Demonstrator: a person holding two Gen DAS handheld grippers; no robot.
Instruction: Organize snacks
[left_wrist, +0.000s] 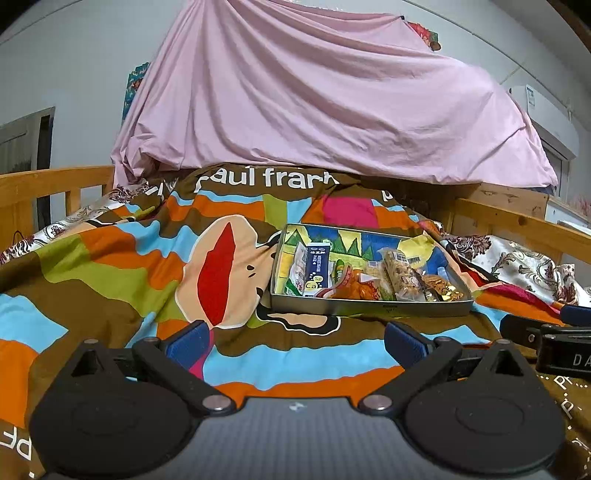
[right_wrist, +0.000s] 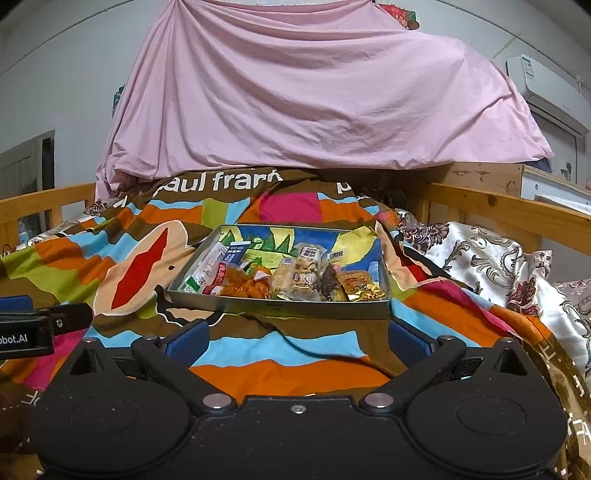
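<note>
A pink sheet (right_wrist: 314, 92) hung draped behind the bed, and across the bed lay a striped cartoon blanket (right_wrist: 110, 258) printed with "paul frank". On that blanket sat a shallow metal tin (right_wrist: 277, 306), its long side running left to right, its floor painted with a bright scene. The snacks (right_wrist: 295, 277) were heaped along the tin's near edge — a blue-and-white carton (left_wrist: 316, 266) at the left, orange packets in the middle, a clear-wrapped nut bar (left_wrist: 400, 277) and a gold foil pack (right_wrist: 360, 288) toward the right. Both tools hovered low over the blanket, short of the tin and touching nothing. The right gripper (right_wrist: 297, 339) faced the tin squarely, jaws spread wide and empty; the left gripper (left_wrist: 295, 339), jaws equally wide and empty, had the tin ahead and off to its right. By that geometry the right hand looked better placed for the foil-side packets, the left for the carton.
</note>
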